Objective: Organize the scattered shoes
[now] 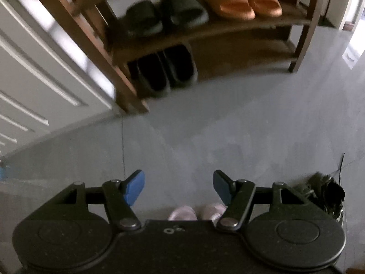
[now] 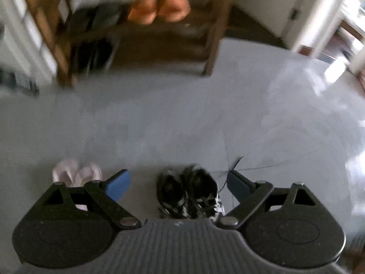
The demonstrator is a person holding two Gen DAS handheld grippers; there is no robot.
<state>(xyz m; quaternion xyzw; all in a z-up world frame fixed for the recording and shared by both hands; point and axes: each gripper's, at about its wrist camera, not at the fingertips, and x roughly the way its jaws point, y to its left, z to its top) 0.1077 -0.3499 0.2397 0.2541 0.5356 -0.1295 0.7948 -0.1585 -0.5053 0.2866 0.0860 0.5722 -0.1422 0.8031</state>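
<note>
**Both grippers empty over the last two pairs on the floor**

The right gripper [image 2: 176, 186], black with blue pads, stands wide open with nothing between its fingers; low in the middle of its view, right under the gap, sits a pair of black-and-white patterned lace-up sneakers [image 2: 190, 193] on the grey floor [image 2: 205, 114]. The left gripper [image 1: 178, 188] is about half open and equally empty, and at the bottom centre of its view, just past its body, peep the toes of a pair of pale pink slippers [image 1: 196, 212]. The two pairs lie near each other, the pink ones at lower left in the right wrist view.

Further off, in the upper part of both frames, stands the brown wooden shoe rack [image 1: 205, 32]. On its upper shelf a pair of dark green rubber slides [image 1: 166, 14] sits beside a pair of orange rubber slides [image 1: 241, 1]; on the lower shelf, at the left, is a pair of black slippers [image 1: 166, 70], with bare shelf to their right.

I'd judge three pairs already put away and two still to go. Neither is gripped yet, and the lower shelf looks the likely place for them.
</note>
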